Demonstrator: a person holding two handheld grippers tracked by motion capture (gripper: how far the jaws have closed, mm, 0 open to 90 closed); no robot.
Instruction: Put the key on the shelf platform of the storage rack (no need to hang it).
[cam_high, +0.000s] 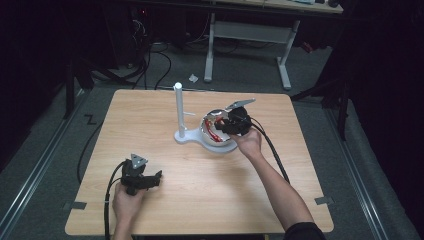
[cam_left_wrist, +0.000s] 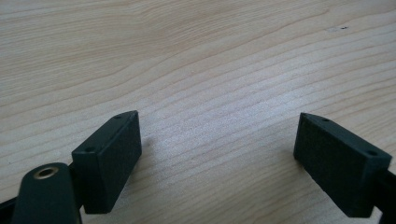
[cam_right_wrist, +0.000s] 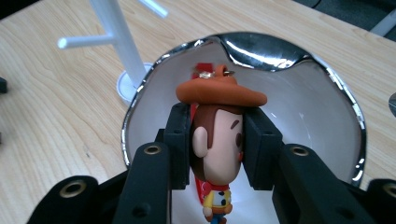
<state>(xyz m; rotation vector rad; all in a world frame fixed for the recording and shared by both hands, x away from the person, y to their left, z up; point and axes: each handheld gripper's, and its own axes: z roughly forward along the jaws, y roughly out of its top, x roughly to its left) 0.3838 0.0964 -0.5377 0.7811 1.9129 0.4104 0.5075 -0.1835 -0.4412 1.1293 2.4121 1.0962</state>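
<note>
Lab: floor cables (cam_high: 150, 62), dark curtains (cam_high: 385, 75)

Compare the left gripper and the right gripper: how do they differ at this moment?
The left gripper is open and holds nothing; the right gripper is shut on the cowboy figure keychain. The left gripper is over bare wooden table; the right gripper is over the bowl, beside the white stand. Both have black jaws.

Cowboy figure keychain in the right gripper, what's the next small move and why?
Probably lift it straight up: the right gripper is shut on the cowboy figure's head inside the bowl, and the white peg stand stands beside it, likely where it hangs.
</note>
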